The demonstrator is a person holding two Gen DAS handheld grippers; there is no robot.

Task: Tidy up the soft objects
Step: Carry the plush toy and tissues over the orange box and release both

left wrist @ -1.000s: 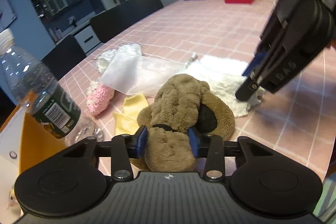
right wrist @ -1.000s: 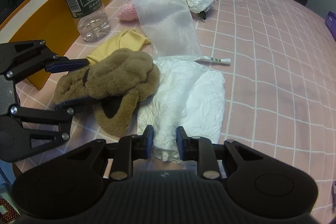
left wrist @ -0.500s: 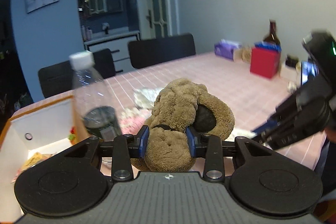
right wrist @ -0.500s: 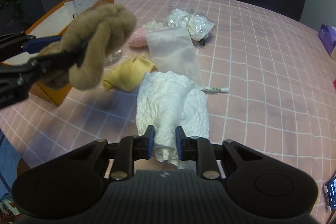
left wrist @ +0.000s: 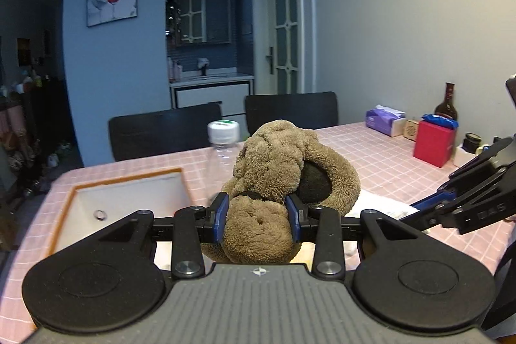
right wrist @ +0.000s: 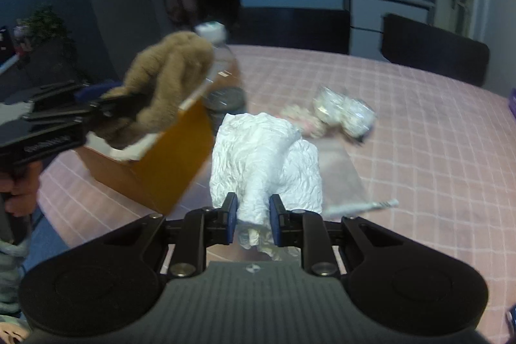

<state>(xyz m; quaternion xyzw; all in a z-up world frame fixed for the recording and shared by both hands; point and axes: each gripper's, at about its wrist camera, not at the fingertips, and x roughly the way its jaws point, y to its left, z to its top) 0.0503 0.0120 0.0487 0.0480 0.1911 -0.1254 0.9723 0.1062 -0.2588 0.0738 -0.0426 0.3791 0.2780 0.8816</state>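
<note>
Up front in the left wrist view, the left gripper clamps a brown plush dog above the orange box; its loose ear could snag the water bottle and tip it. From the right wrist view, the right gripper pinches a white crinkled cloth lifted off the pink table; its trailing bulk might slip free or drag the plastic bag.
</note>
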